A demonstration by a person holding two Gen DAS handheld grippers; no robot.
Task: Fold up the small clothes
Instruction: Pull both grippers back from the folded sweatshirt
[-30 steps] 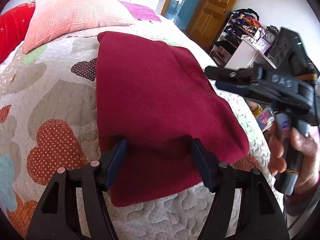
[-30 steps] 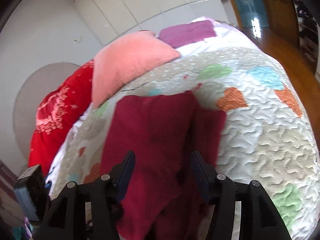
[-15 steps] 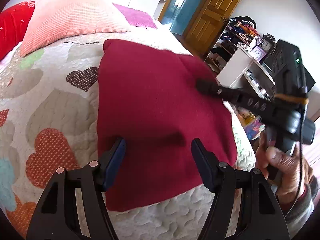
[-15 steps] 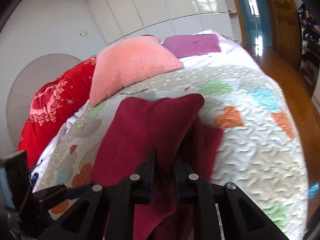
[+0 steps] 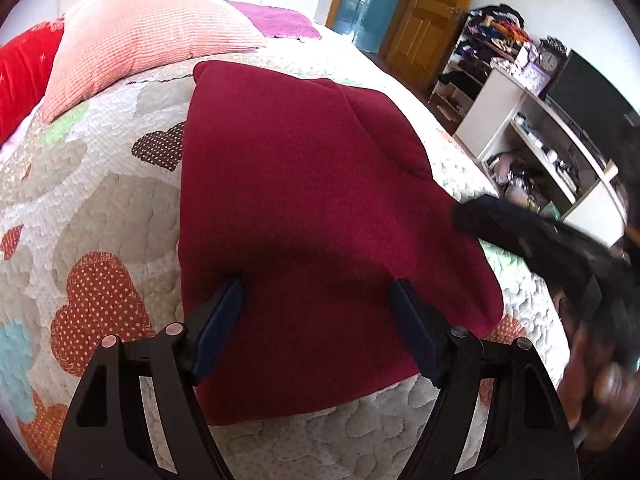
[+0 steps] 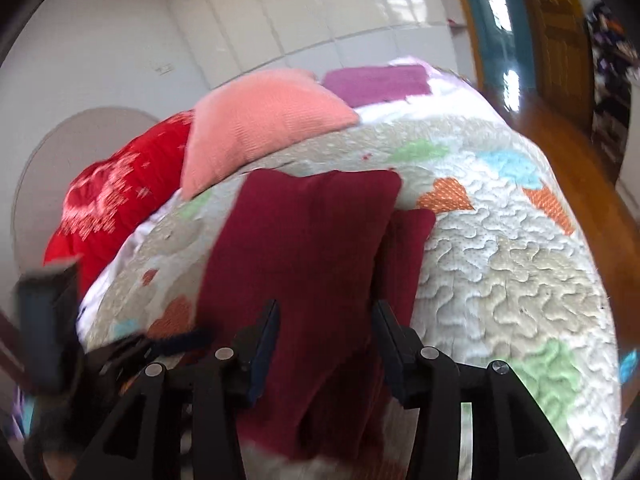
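From the left wrist camera, I see my left gripper (image 5: 316, 304) spread wide over the near part of the maroon garment (image 5: 304, 208), holding nothing. It lies flat on the quilted bed (image 5: 100, 200), I think to keep the fold steady. From the right wrist camera, my right gripper (image 6: 326, 320) is also released, its jaws apart above the garment's doubled layers, probably ready for the next fold.

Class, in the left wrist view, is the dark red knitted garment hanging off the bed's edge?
No, the dark red knitted garment lies flat, wholly on the heart-patterned quilt.
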